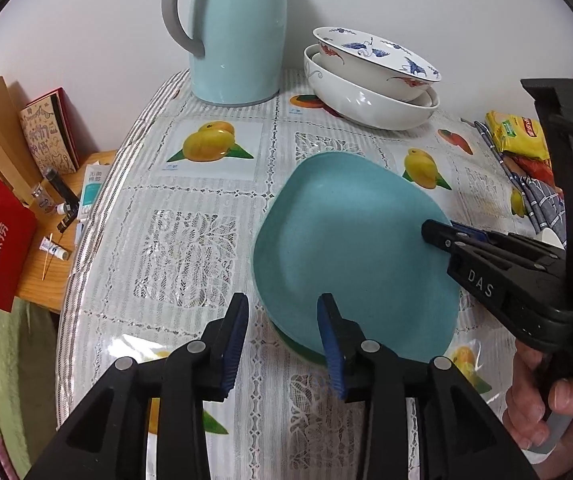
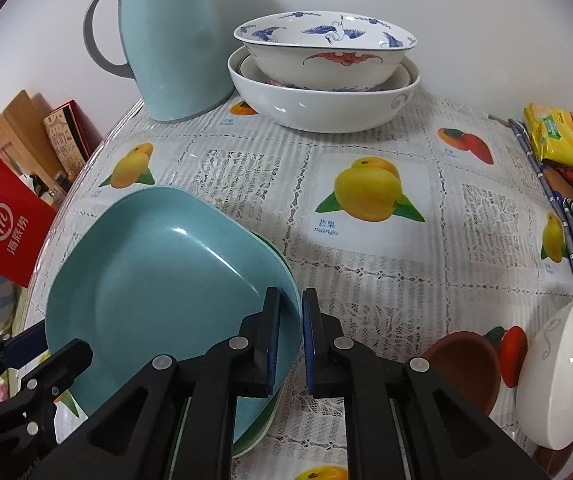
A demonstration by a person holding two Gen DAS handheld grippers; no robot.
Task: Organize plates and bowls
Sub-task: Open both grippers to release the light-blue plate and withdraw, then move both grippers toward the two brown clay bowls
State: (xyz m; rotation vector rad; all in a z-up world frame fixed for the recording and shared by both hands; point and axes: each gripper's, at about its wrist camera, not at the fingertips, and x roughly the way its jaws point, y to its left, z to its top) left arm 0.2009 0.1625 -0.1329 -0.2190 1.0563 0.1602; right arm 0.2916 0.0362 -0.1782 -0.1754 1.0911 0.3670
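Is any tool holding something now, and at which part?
Nothing seems held. The left tool and the right tool each straddle the rim of the teal plate with visible gaps; it lies on a green plate.

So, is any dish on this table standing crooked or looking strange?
Yes. The crane-painted bowl sits tilted inside the big white bowl, its rim sloping instead of level. Also, the small white bowl at the near right lies tipped on its side against a brown bowl. Nothing looks spilled or broken.
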